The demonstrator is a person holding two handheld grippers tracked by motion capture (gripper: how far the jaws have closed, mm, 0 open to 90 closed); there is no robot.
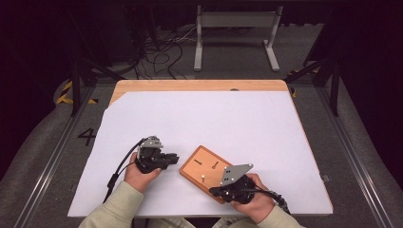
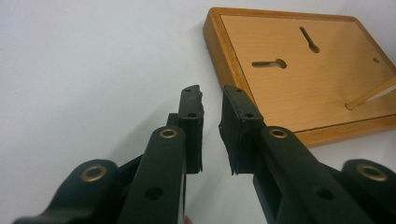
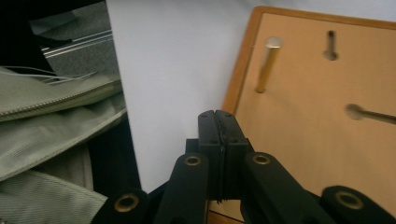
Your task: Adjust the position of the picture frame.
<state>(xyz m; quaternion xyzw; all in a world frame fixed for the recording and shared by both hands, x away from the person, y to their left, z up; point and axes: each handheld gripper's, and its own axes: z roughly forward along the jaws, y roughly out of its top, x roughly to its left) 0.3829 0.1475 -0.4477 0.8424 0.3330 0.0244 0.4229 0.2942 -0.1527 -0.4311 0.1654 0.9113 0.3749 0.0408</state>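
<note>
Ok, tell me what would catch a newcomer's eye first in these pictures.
The wooden board, with two keyhole slots and one upright peg, lies near the front of the white table. The right gripper rests at its near corner, shut and empty; the left gripper sits beside it, fingers slightly apart.

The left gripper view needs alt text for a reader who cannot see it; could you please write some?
The left gripper points its two black jaws, slightly parted with nothing between them, across a white table cover toward a wooden board. The board has two keyhole slots and a thin wooden peg.
</note>
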